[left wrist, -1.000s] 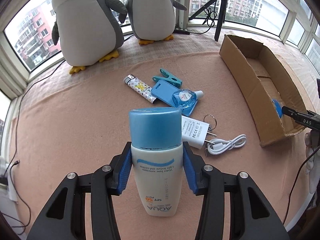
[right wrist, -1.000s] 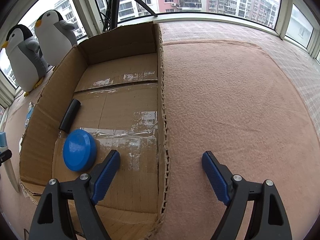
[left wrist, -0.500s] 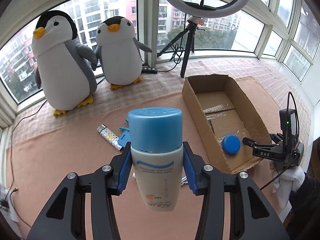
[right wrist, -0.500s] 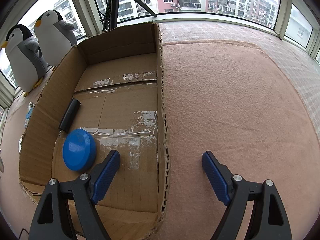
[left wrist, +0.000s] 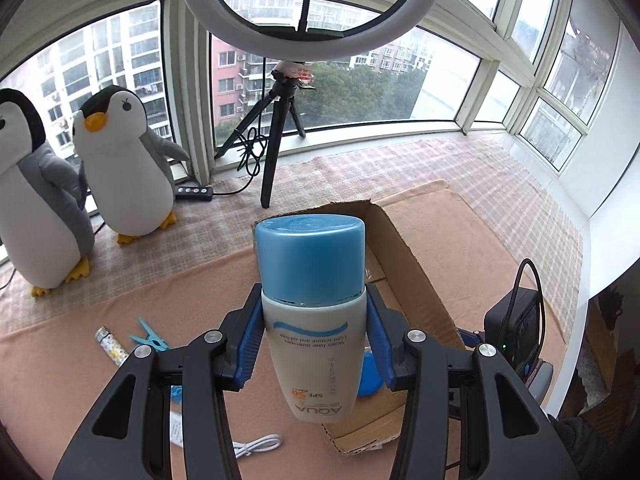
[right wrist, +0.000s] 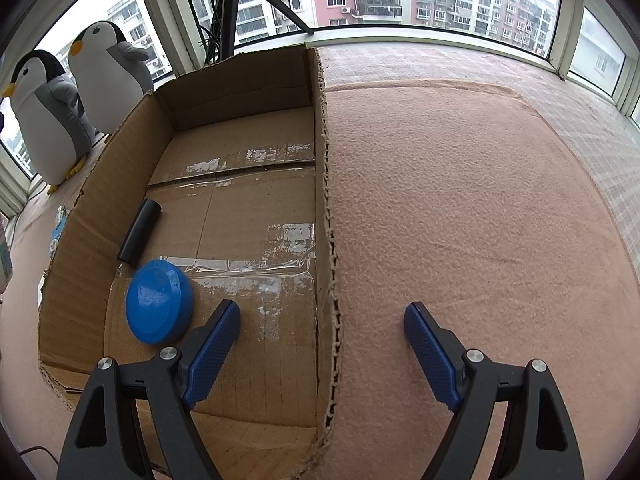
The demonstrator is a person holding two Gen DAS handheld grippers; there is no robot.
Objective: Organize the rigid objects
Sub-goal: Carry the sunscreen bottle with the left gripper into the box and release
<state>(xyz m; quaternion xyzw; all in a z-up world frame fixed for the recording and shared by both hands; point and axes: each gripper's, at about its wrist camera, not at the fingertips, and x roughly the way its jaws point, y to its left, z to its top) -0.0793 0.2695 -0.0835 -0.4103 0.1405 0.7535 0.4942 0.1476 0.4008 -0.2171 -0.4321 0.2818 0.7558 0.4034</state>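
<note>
My left gripper (left wrist: 314, 336) is shut on a white sunscreen bottle (left wrist: 316, 344) with a blue cap, held in the air above the near end of an open cardboard box (left wrist: 416, 276). The box (right wrist: 320, 184) holds a round blue lid (right wrist: 158, 307) and a black cylinder (right wrist: 139, 232); the lid also shows in the left wrist view (left wrist: 370, 376). My right gripper (right wrist: 322, 334) is open and empty, straddling the box's right wall near its front end. A patterned lighter (left wrist: 110, 346), a teal clip (left wrist: 149, 338) and a white cable (left wrist: 258, 445) lie on the pink mat.
Two plush penguins (left wrist: 120, 168) stand at the back left by the window. A ring light on a tripod (left wrist: 280, 128) stands behind the box. The pink mat (right wrist: 460, 220) stretches to the right of the box. The right gripper's camera unit (left wrist: 514, 328) sits by the box's near corner.
My left gripper has risen and swung right with the bottle, from over the loose items to above the box's near end. The right gripper has not moved.
</note>
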